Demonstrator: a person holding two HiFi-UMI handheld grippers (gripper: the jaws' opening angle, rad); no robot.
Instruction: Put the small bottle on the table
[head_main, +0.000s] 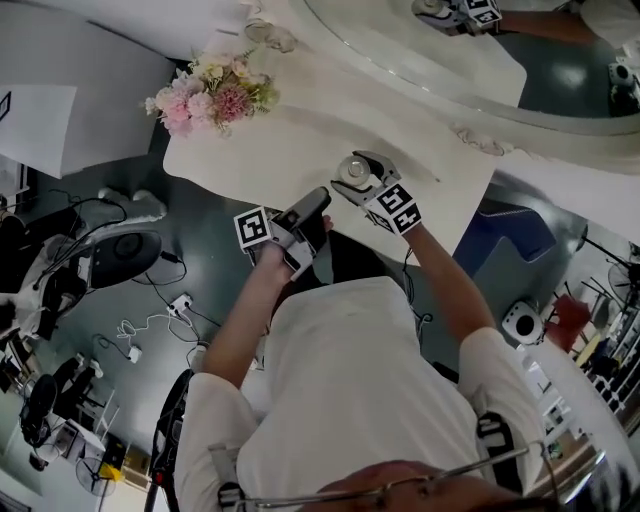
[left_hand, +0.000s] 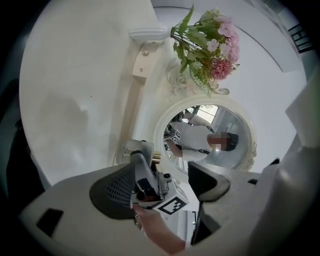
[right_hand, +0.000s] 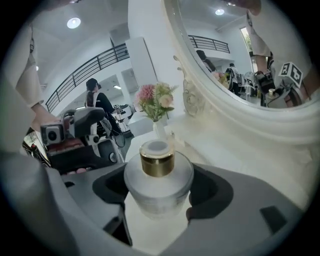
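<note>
The small bottle (head_main: 353, 170) is round, frosted white, with a gold collar (right_hand: 157, 164). My right gripper (head_main: 357, 174) is shut on it, one jaw at each side of its body (right_hand: 158, 192). It is over the near part of the white table (head_main: 290, 150); whether its base touches the top is hidden. My left gripper (head_main: 312, 212) is at the table's near edge, just left of the right one. In the left gripper view it (left_hand: 162, 187) stands open with nothing between its pads, and beyond the gap I see the right gripper's marker cube (left_hand: 172, 205).
A vase of pink flowers (head_main: 210, 95) stands at the table's far left corner. A big oval mirror (head_main: 480, 50) in a white frame backs the table. Cables and equipment (head_main: 110, 250) lie on the floor to the left, and a blue object (head_main: 510, 235) is at the right.
</note>
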